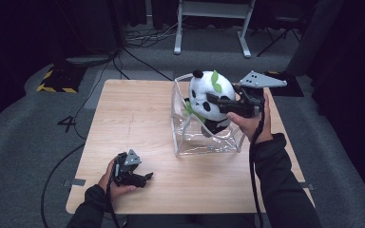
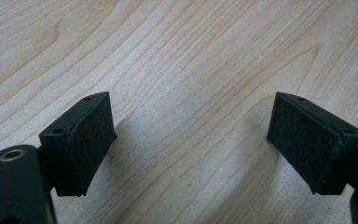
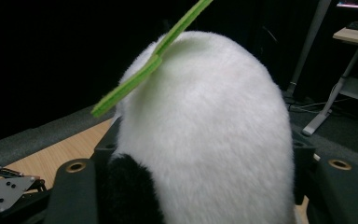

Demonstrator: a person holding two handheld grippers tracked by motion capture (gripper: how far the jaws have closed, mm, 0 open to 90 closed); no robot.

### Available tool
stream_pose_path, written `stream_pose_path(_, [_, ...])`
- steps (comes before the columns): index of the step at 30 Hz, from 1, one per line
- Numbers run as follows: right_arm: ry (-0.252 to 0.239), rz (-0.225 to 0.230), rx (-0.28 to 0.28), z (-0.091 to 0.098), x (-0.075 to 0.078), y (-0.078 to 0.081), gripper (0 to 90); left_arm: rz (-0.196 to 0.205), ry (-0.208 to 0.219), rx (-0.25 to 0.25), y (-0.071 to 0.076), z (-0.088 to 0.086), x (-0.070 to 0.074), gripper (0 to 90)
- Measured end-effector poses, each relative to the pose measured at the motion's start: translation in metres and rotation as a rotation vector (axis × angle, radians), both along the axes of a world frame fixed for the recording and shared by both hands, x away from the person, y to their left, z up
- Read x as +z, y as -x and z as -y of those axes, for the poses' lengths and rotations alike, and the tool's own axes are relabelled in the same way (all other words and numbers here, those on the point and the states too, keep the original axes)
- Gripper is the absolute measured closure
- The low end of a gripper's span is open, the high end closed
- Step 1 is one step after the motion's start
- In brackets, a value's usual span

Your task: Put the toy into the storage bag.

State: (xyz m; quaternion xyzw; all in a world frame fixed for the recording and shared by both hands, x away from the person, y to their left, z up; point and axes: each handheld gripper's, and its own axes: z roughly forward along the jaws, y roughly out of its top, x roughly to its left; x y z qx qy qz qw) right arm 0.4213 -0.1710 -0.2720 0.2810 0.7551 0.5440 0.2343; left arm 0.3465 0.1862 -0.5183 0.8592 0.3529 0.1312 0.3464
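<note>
Between the right gripper's (image 1: pixel 217 101) black pads sits a plush panda (image 1: pixel 210 97), squeezed at the body; in the right gripper view the white fur bulges past both jaws, so the pads are pinching the toy. The pile is short, soft and rounded, white over most of the body with black patches at ear, eye and limbs. A flat green felt leaf (image 3: pixel 145 65) sticks up off its head, thin and stiff-edged. The panda's long axis runs roughly upright, head on top and tilted a little away from the hand, face turned toward the left side of the table. It hangs in the mouth of a clear plastic box (image 1: pixel 204 142), its lower half down inside the walls, its head above the rim. The box is glossy, wrinkled, soft-sided and roughly square, standing on the pale wooden table (image 1: pixel 138 123).

The right hand (image 1: pixel 247 121) comes in from the right, gripper held about level, forearm in a dark sleeve angling up from the near edge.

The left gripper (image 1: pixel 140 178) rests low near the table's front edge, well apart from the box. Its pads (image 2: pixel 86 140) are matte, foam-faced wedges standing spread with bare wood grain between them, holding nothing. The left hand (image 1: pixel 116 183) wraps the body, wrist close to the tabletop.
</note>
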Motion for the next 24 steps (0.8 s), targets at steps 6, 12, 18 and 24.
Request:
stream_pose_path(6, [-0.01,-0.013,0.0,0.002,-0.006,-0.003,36.1,0.0,0.0,0.0,0.0,0.0,0.0,14.8])
stream_pose_path(12, [0.019,-0.033,-0.016,0.003,-0.018,-0.008,35.4,0.0,0.002,0.0,0.0,0.0,0.0,14.7])
stream_pose_path(18, [0.028,-0.058,-0.019,0.004,-0.029,-0.012,35.0,0.0,0.001,-0.001,0.0,0.0,0.0,14.7])
stream_pose_path(24, [0.031,-0.071,-0.02,0.005,-0.036,-0.015,34.6,0.001,-0.002,-0.002,0.0,0.0,0.0,14.7])
